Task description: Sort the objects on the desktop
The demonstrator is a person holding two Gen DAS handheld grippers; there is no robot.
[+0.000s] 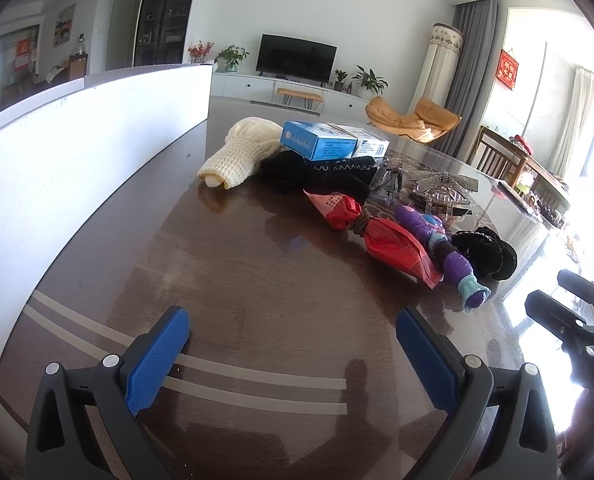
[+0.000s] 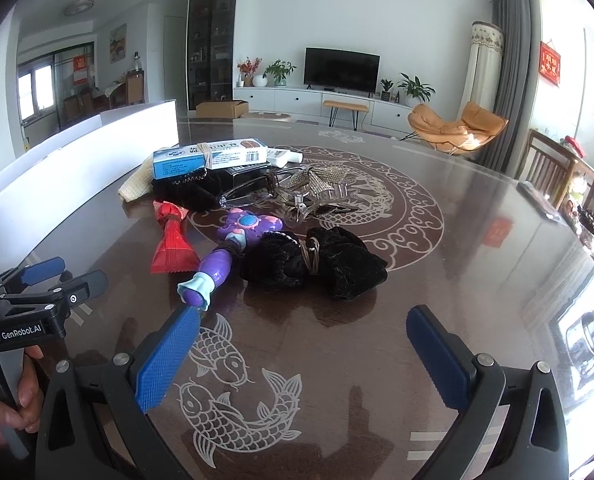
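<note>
Right gripper (image 2: 303, 356) and left gripper (image 1: 293, 344): jaws spread wide, empty. Purple plastic toy wand (image 2: 221, 256) lies mid-desk just beyond the right jaws, light, rigid, likely slick; grasp its straight handle. Black fuzzy cloth bundle (image 2: 317, 260) beside it, soft, compressible.

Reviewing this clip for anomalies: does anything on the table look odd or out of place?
Nothing spilled or broken. The blue box sits tilted atop a black fuzzy item, and everything lies jumbled together, unsorted.

the blue box (image 1: 319, 141) hides part of the cream knit (image 1: 241, 150); its print is unreadable.
</note>
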